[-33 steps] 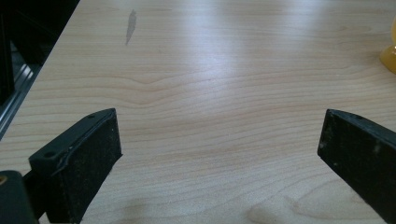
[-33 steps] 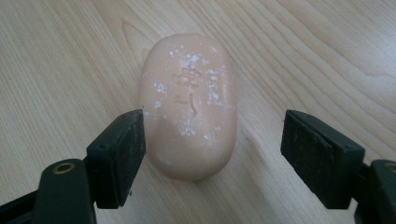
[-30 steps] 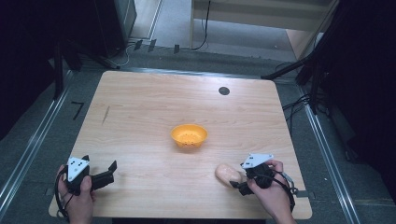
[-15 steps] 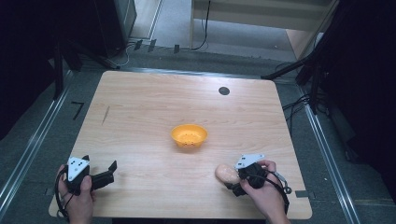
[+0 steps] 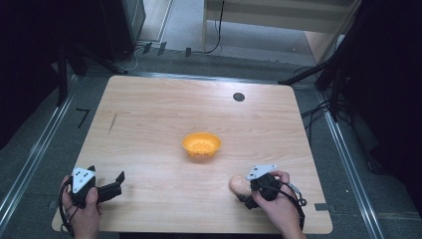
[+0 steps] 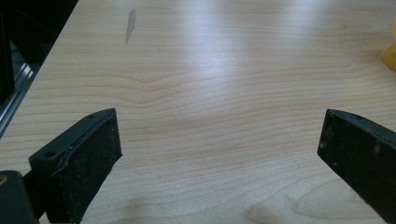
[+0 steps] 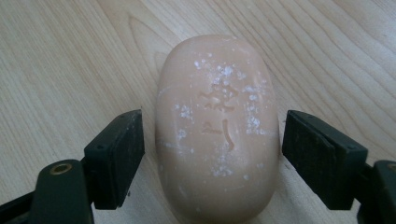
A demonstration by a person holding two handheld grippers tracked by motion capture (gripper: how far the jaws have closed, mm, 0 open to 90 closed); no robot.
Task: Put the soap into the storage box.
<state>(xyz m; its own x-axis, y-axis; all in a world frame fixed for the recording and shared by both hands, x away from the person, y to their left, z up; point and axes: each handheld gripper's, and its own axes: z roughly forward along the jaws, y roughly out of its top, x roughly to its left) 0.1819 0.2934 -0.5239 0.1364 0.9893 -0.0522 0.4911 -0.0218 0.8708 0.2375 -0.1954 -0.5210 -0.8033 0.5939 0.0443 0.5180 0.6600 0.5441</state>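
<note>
A pale peach bar of soap [image 7: 217, 128] lies flat on the wooden table [image 5: 159, 114], low and right of centre in the high view, with a stamped mark and white flecks on its upper face. The right gripper [image 7: 212, 161] straddles it — one black jaw at each long side of the bar, in the lower half of the right gripper view. The left-hand jaw sits just beside the bar's flank and the right-hand one likewise, each with a thin sliver of wood grain or shadow showing between pad and soap; the jaws look open around the bar rather than pressed on it. The soap's rounded far end reaches up past the jaw tips toward the top of that frame.

In the high view the right gripper [image 5: 251, 191] is held by a hand at the lower right, the soap [image 5: 238, 184] poking out on its left side.

The left gripper [image 5: 117, 181] rests at the lower left of the high view, well apart from the soap — its jaws stand wide open over bare wood in the left gripper view.

An orange bowl [image 5: 201, 145] sits at the middle of the table, above and left of the soap, not touching it.
</note>
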